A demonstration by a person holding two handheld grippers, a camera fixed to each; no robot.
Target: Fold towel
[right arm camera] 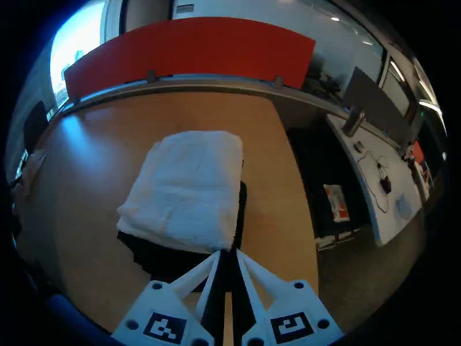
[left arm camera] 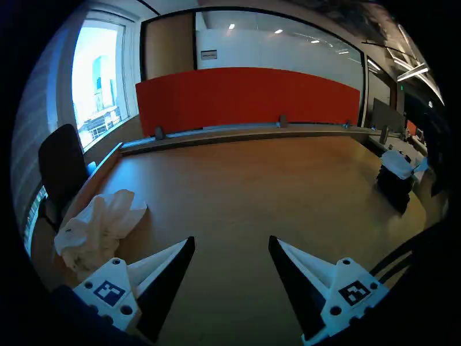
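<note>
A crumpled cream towel (left arm camera: 101, 225) lies near the left edge of the wooden table (left arm camera: 259, 184). My left gripper (left arm camera: 230, 239) hovers open over bare wood to its right, holding nothing. In the right gripper view a folded white towel (right arm camera: 184, 184) rests on a folded black towel (right arm camera: 155, 256) near the table's right edge. My right gripper (right arm camera: 227, 252) is shut, its tips at the near edge of the white towel; I cannot tell whether any cloth is pinched. The same stack (left arm camera: 396, 173) appears far right in the left gripper view.
A red divider (left arm camera: 248, 95) runs along the table's far edge. A black chair (left arm camera: 60, 164) stands at the left by the window. Right of the table (right arm camera: 86, 173) is a gap down to dark floor, then a white desk (right arm camera: 374, 173) with cables and a monitor (right arm camera: 369, 98).
</note>
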